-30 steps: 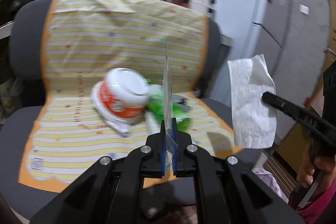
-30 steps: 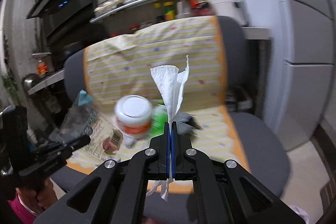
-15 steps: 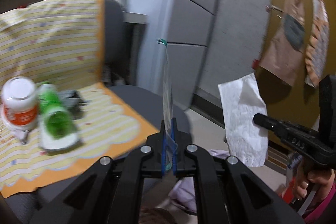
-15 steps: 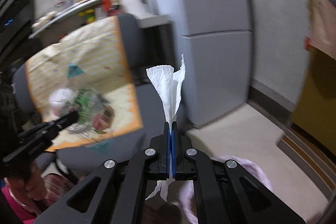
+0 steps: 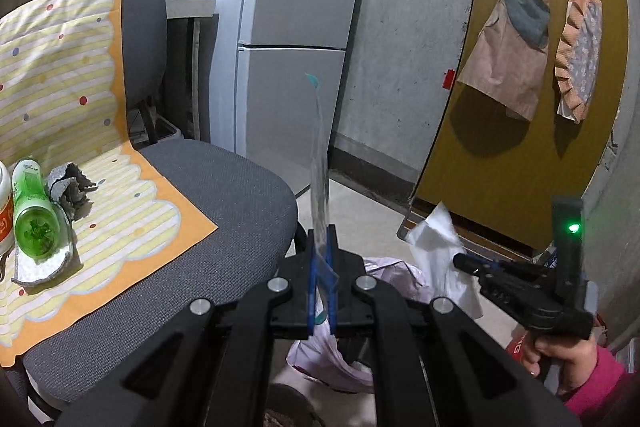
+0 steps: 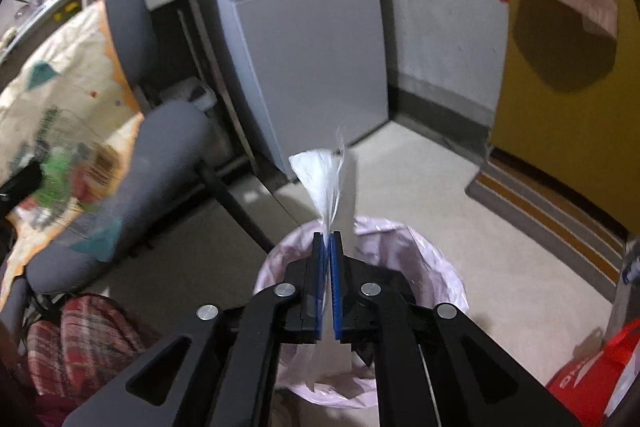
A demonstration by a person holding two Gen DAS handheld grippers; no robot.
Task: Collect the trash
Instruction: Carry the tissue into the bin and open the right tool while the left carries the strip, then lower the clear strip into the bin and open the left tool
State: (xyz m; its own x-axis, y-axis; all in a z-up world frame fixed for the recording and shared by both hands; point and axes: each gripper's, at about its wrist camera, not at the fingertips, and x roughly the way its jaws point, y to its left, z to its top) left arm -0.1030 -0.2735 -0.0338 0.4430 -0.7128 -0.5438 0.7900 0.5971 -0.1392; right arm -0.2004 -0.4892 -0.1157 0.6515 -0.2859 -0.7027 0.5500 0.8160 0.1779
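My left gripper [image 5: 320, 239] is shut on a clear plastic bag [image 5: 319, 163] that stands up edge-on between the fingers. My right gripper [image 6: 327, 241] is shut on a white tissue [image 6: 326, 183], held right over a trash bin lined with a pink bag [image 6: 432, 267]. In the left wrist view the right gripper [image 5: 460, 261] holds the tissue [image 5: 440, 251] above the same pink liner [image 5: 332, 359]. On the chair seat lie a green bottle [image 5: 34, 211], a crumpled grey scrap [image 5: 70, 187] and a white-and-orange cup [image 5: 3, 215] at the left edge.
A grey office chair [image 5: 224, 195] with a yellow striped cloth [image 5: 60, 75] stands left of the bin. A grey refrigerator [image 5: 296, 27] stands behind it, and a yellow door [image 5: 520, 147] to the right. A red bag [image 6: 592, 379] sits by the bin.
Both grippers have swung right, away from the chair, and lowered over the pink-lined bin. Each still holds its item.
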